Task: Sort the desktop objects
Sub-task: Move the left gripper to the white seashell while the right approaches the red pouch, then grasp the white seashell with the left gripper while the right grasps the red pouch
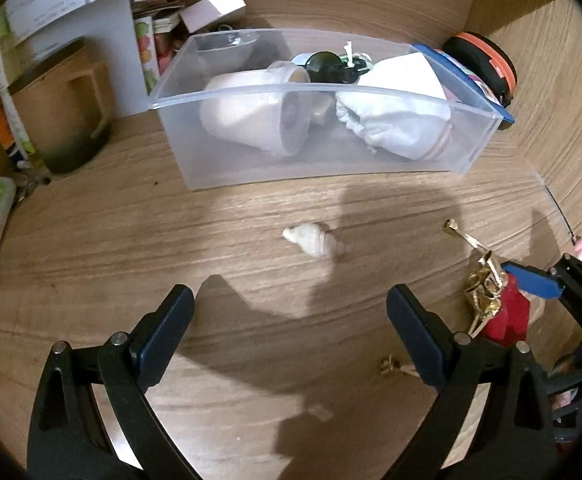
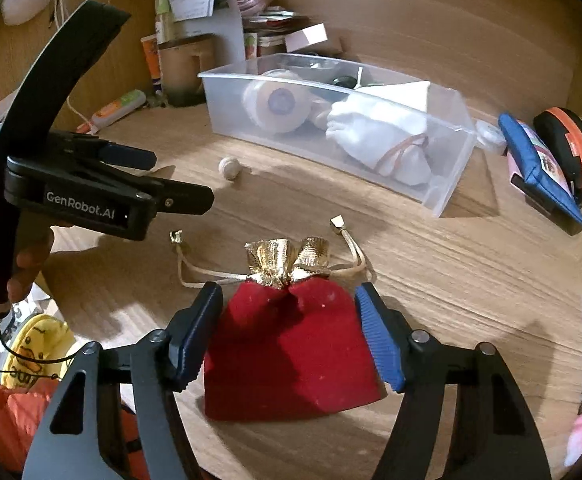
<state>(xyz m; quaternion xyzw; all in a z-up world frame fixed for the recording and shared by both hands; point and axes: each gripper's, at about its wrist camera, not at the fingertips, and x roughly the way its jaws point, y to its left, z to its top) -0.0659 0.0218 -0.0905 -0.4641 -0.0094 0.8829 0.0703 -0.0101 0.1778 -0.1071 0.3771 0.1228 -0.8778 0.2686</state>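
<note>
A red velvet pouch with a gold top and drawstrings lies on the wooden desk. My right gripper is open, with one finger on each side of the pouch. The pouch also shows at the right edge of the left wrist view. My left gripper is open and empty above bare desk; it also shows in the right wrist view. A small pale seashell lies ahead of it. A clear plastic bin holds a tissue roll, a white cloth bag and a dark bottle.
A brown mug, papers and books stand at the back left. A blue pouch and an orange-rimmed black case lie right of the bin. A tube lies at the left. Wooden walls close the back and right.
</note>
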